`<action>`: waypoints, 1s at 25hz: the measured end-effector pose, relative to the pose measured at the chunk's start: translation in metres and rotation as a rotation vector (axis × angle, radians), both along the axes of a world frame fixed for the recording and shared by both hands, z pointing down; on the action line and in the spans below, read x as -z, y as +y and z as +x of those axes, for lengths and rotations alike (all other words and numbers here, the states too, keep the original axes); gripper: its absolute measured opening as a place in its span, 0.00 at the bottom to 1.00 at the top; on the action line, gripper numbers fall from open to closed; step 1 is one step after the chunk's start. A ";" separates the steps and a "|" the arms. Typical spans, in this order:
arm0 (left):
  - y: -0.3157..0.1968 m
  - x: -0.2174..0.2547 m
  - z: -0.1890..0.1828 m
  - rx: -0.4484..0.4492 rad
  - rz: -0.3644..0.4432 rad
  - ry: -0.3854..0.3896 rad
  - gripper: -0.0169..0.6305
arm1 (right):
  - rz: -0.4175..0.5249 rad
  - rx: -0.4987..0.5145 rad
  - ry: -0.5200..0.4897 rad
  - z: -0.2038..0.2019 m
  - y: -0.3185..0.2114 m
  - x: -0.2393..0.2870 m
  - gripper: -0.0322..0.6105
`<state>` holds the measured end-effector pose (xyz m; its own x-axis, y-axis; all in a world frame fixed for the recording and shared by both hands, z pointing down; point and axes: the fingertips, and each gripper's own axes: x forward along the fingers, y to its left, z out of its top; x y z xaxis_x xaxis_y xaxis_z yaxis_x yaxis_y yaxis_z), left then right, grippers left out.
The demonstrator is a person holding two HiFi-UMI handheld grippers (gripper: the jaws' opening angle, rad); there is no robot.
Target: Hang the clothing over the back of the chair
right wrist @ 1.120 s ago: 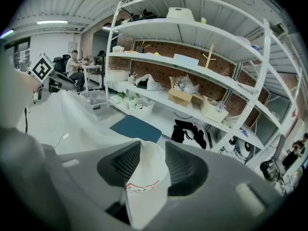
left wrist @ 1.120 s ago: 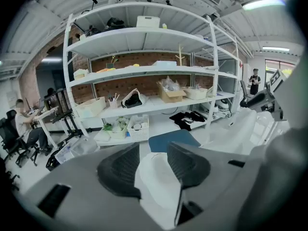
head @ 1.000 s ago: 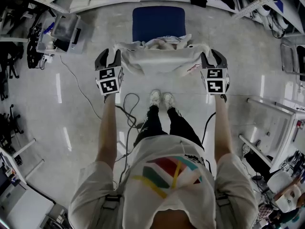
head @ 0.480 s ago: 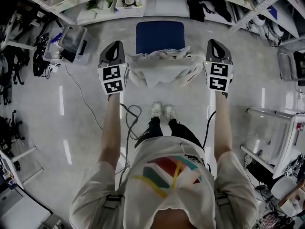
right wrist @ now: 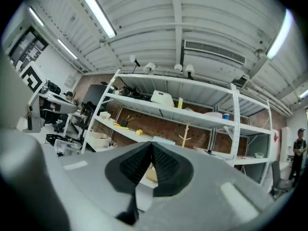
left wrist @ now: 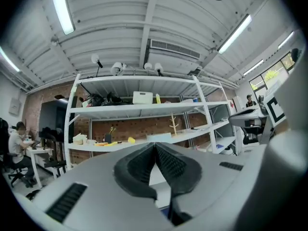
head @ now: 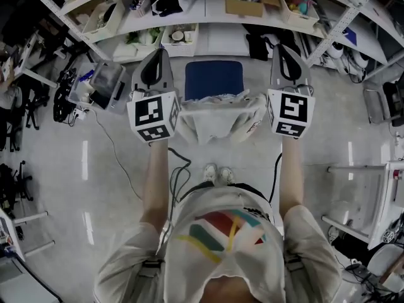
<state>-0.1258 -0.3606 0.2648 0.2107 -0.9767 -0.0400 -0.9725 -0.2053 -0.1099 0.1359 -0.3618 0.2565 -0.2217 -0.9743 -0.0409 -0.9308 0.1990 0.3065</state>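
A white garment [head: 214, 122] hangs stretched between my two grippers, above the near edge of a chair with a blue seat [head: 213, 79]. My left gripper [head: 158, 54] is shut on the garment's left edge, and my right gripper [head: 285, 49] is shut on its right edge. Both point level toward the shelves. In the left gripper view the pads [left wrist: 168, 165] meet, with a strip of white cloth [left wrist: 158, 177] hanging below them. The right gripper view shows the same thing: pads [right wrist: 166, 170] together and cloth [right wrist: 142, 196] beneath. The marker cubes hide where the cloth enters the jaws in the head view.
A long shelf rack [head: 208, 24] with boxes and dark clothing runs behind the chair. Equipment and a case [head: 104, 84] stand on the floor at left, a cable [head: 170, 169] lies by my feet, and a white frame [head: 379, 194] stands at right.
Both grippers went from open beside the garment on the chair to shut on its edges. They then rose together, lifting the garment off the chair and turning from pointing down to level.
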 end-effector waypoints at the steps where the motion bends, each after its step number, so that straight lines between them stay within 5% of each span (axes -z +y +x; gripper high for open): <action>1: 0.008 0.011 0.003 -0.003 0.020 0.012 0.05 | 0.026 0.007 -0.005 -0.003 0.008 0.011 0.06; 7: 0.054 0.040 0.030 -0.095 0.073 0.107 0.05 | 0.070 0.061 -0.030 -0.026 0.058 0.029 0.06; 25: 0.100 0.040 0.045 -0.082 0.102 0.029 0.05 | 0.048 0.106 -0.050 -0.055 0.106 0.011 0.06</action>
